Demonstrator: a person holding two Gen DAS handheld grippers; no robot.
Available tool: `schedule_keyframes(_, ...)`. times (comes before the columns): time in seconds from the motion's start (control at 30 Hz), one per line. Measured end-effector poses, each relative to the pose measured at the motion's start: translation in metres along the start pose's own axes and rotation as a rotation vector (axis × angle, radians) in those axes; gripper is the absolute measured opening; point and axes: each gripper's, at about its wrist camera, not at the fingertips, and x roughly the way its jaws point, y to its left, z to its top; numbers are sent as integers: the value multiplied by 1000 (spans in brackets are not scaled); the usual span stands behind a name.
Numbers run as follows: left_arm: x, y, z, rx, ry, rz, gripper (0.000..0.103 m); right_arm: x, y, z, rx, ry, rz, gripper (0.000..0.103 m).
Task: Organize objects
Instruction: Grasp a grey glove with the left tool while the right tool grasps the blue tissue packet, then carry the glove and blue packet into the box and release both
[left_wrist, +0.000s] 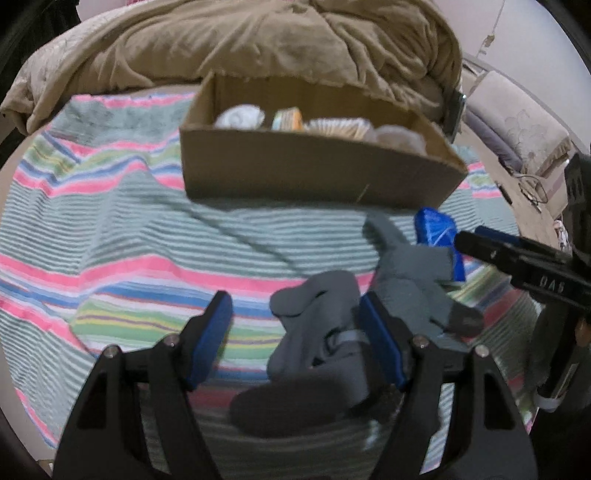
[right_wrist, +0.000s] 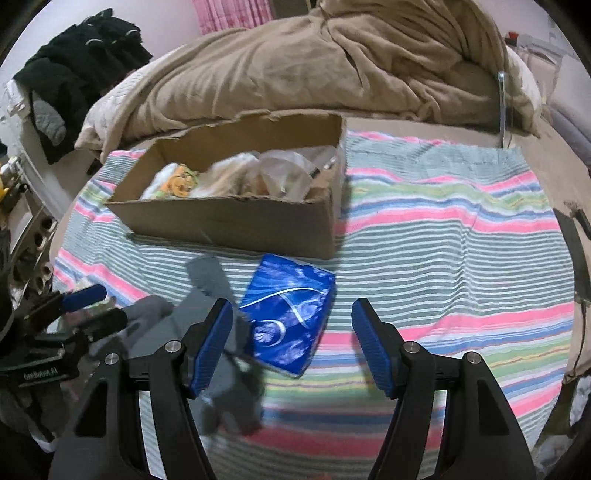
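Note:
A grey glove (left_wrist: 325, 332) lies crumpled on the striped cloth (left_wrist: 110, 240), partly between my left gripper's open blue pads (left_wrist: 295, 339). A blue patterned packet (right_wrist: 290, 317) lies beside the glove (right_wrist: 207, 288), just ahead of and between the wide-open fingers of my right gripper (right_wrist: 291, 343). The packet (left_wrist: 437, 232) shows at right in the left wrist view, behind the right gripper's fingers (left_wrist: 498, 251). An open cardboard box (left_wrist: 314, 166) with rolled cloths and small items stands beyond; it also shows in the right wrist view (right_wrist: 236, 218).
A rumpled tan blanket (right_wrist: 314, 62) is heaped behind the box. Dark clothes (right_wrist: 81, 66) hang at far left. A black cable or strap (right_wrist: 576, 236) lies at the cloth's right edge. A sofa-like cushion (left_wrist: 517, 122) is at far right.

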Motion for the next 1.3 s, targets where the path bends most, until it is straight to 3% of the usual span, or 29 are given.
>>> schedule_keyframes(0.17, 17, -4, -1, 30, 24, -2, 85, 19, -5, 4, 18, 48, 11, 70)
schedule_keyframes(0.33, 22, -9, -2, 58, 21, 16, 86, 28, 5, 4, -22, 73, 23, 70)
schedule_keyframes(0.37, 22, -9, -3, 61, 19, 5, 84, 31, 8, 4, -34, 80, 21, 70)
schedule_keyframes(0.43, 22, -11, -4, 77, 21, -18, 74, 35, 13, 3, -60, 98, 9, 59)
schedule_keyframes(0.47, 22, -13, -5, 91, 28, -43, 60, 36, 16, 2, -78, 103, -3, 52)
schedule_keyframes(0.5, 22, -16, -6, 97, 34, -64, 52, 36, 17, 2, -86, 98, -8, 50)
schedule_keyframes(0.67, 12, -20, -10, 106, 11, -74, 40, 25, 15, -2, -84, 67, -8, 35)
schedule_keyframes(0.8, -3, -23, -11, 113, -18, -86, 24, 12, 17, -6, -100, 32, 5, 24)
schedule_keyframes(0.9, -18, -24, -10, 115, -53, -91, 19, 3, 20, -5, -103, 11, 16, 21)
schedule_keyframes(1.2, -49, -16, 6, 100, -143, -94, 19, -37, 24, 13, -92, -98, 39, 21)
schedule_keyframes(1.3, -44, -13, 7, 98, -130, -105, 17, -46, 27, 24, -102, -128, 40, 21)
